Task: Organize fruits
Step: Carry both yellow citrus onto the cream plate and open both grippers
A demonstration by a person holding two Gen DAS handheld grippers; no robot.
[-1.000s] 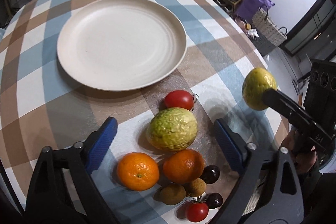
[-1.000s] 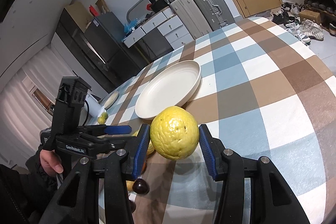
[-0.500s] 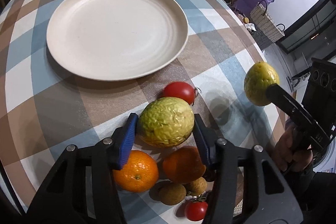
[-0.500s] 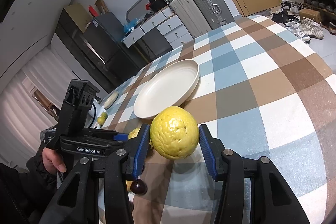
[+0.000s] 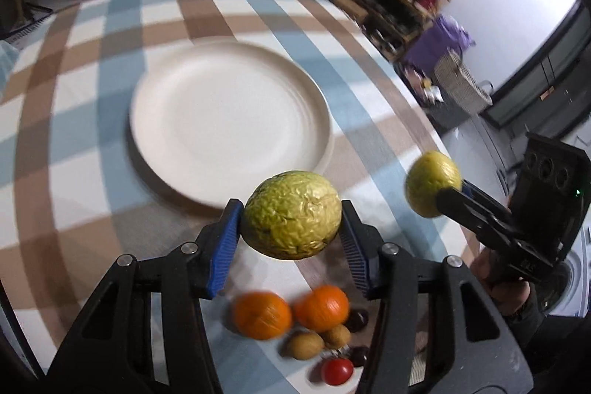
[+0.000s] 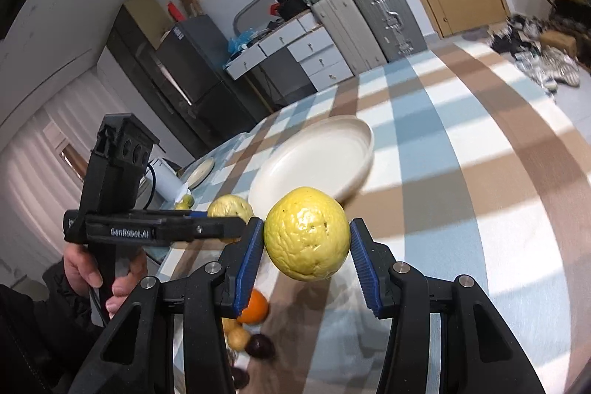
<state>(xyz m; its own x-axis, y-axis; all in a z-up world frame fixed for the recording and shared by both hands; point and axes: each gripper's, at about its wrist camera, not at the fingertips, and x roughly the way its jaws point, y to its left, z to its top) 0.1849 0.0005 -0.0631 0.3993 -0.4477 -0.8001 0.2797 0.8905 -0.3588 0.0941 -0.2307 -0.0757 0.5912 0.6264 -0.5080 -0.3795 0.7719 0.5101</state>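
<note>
Fruits: two large ones are held in the air, the rest lie in a loose cluster on the checked desk [image 5: 92,120].

Left hand-held gripper [image 5: 291,235]: blue pads clamped on either side of a wrinkled green-yellow fruit [image 5: 293,215], which hangs clear of the desk, in front of the near rim of the cream plate [image 5: 229,120]. Nothing lies on the plate.

Right hand-held gripper [image 6: 306,257]: pads clamped on a smoother yellow fruit [image 6: 307,238], also off the desk. In the left wrist view this fruit [image 5: 433,183] sits to the right of the plate, well apart from the green-yellow one.

On the desk below the left hand-held gripper: two oranges [image 5: 263,315] [image 5: 322,308] just beside each other; two small brown fruits [image 5: 306,345] touching; two dark round fruits, one at [image 5: 357,318]; one small red tomato [image 5: 337,371] nearest the camera. Image is motion-blurred, so contact between the small items cannot be told exactly.

Right wrist view: a person's hand [image 6: 99,268] grips the left tool's handle.
</note>
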